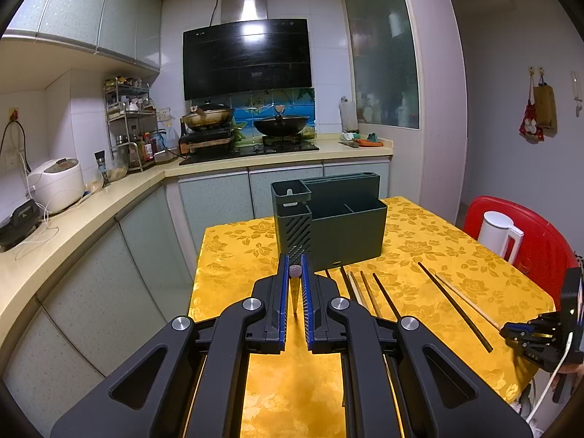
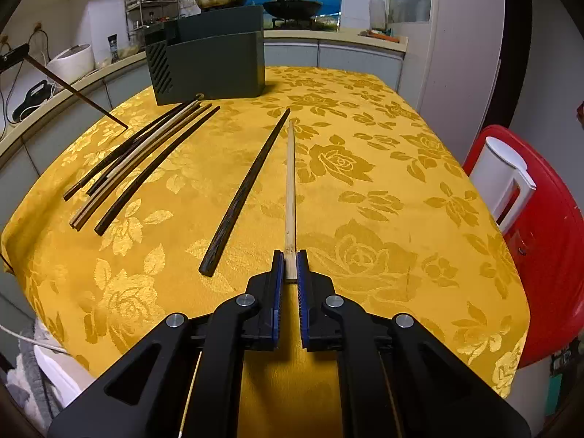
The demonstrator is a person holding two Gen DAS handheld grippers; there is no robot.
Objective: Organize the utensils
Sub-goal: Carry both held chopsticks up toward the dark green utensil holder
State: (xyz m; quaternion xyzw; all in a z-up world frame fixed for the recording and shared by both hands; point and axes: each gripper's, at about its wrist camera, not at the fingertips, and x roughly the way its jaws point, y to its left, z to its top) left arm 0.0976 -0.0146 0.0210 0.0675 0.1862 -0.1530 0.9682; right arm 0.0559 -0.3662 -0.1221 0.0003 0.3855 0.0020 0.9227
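Gripping: left gripper [image 1: 295,272] has its jaws pinched on a dark chopstick [image 1: 295,294], held off the counter and seen almost end-on, its round butt between the blue pads.
Right gripper [image 2: 291,266]: jaws pressed onto the near end of a pale bamboo chopstick [image 2: 290,182] that lies flat on the yellow floral cloth [image 2: 365,219]; in the left wrist view this gripper is cut off at the frame's edge.
Dark loose chopstick [image 2: 248,189]: just beside the bamboo one, to its left, angled, not touching the jaws.
Bundle of chopsticks [image 2: 138,160]: mixed dark and pale, fanned out at left, tips reaching the foot of the utensil holder [image 2: 211,62]; how many are in it is hard to count where they overlap.
Holder interior: several compartments show from the left wrist view; their bottoms are hidden by the walls.
White kettle [image 2: 500,179]: on the red chair [image 2: 547,255], partly cut off by the counter edge.
Writing: none legible; bottle labels on the far worktop are too small to read.
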